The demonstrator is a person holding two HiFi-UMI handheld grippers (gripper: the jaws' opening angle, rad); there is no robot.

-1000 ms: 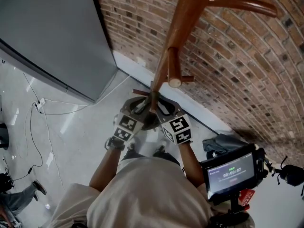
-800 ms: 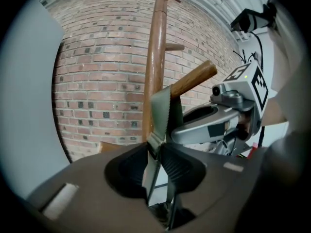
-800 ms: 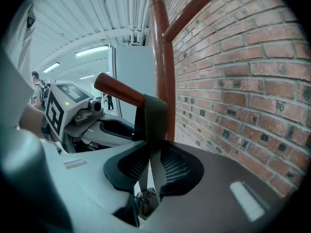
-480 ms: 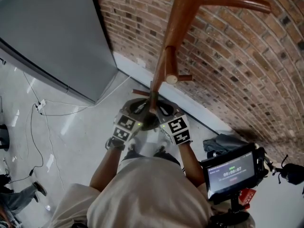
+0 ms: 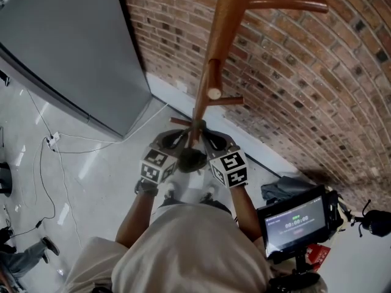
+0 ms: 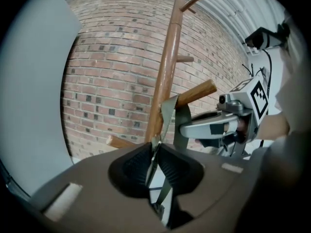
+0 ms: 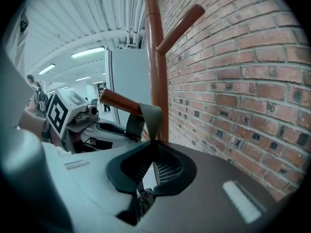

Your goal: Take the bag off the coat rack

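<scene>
A wooden coat rack [image 5: 220, 35] stands against the brick wall. An olive strap [image 6: 167, 113] of the bag is looped over a slanted peg [image 6: 197, 92], which also shows in the right gripper view [image 7: 119, 100]. The dark bag [image 5: 191, 159] hangs below it, between my two grippers. My left gripper [image 6: 153, 152] is shut on one run of the strap just under the peg. My right gripper [image 7: 151, 152] is shut on the other run of strap [image 7: 148, 118]. From above, the two grippers [image 5: 182, 140] [image 5: 208, 139] meet nose to nose at the pole.
A tall grey cabinet [image 5: 67, 47] stands left of the rack. The brick wall [image 5: 317, 90] runs behind and to the right. Cables [image 5: 61, 142] trail on the pale floor. A stand with a lit screen [image 5: 293, 221] and a dark bundle [image 5: 284, 188] are at the right.
Both grippers stay at the strap under the peg. The left marker cube has edged slightly left, and the rack has shifted a little in the head view.
</scene>
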